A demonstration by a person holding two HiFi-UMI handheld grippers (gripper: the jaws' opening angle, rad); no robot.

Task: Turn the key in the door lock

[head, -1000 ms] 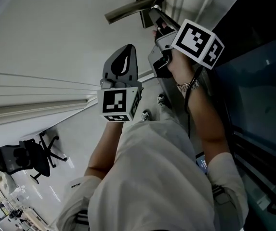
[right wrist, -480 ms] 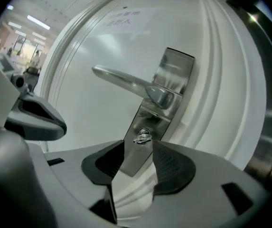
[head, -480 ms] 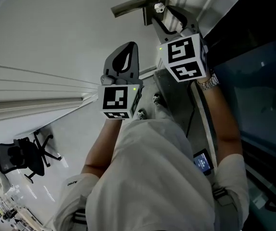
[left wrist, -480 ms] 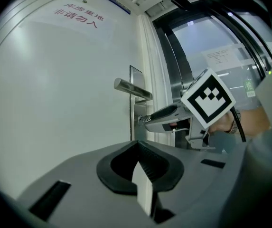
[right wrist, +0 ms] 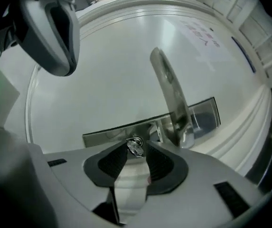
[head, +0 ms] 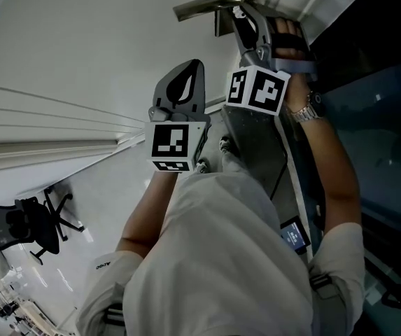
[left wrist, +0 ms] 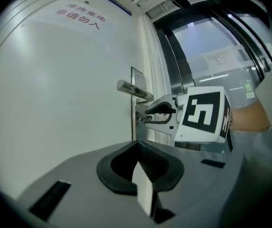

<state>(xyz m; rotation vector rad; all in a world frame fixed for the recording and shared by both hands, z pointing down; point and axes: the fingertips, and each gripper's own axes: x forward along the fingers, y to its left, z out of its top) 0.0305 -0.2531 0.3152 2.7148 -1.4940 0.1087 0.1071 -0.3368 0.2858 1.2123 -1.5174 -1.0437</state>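
The small shiny key point(right wrist: 136, 148) is sitting in the lock, low in the middle of the right gripper view, under the long metal handle point(right wrist: 171, 96) on the smooth white door point(right wrist: 102, 65). The right tongs point(right wrist: 136, 145) are standing wide around the key without pinching it, and have just been closing a little. The left tongs point(left wrist: 138, 148) are pressing together, holding nothing.

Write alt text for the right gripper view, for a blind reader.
The right claw, which has just been opening, stands with its jaws apart on either side of a key in the lock plate of a white door, not pressing on it. A metal handle juts out beside it; the left claw shows upper left.
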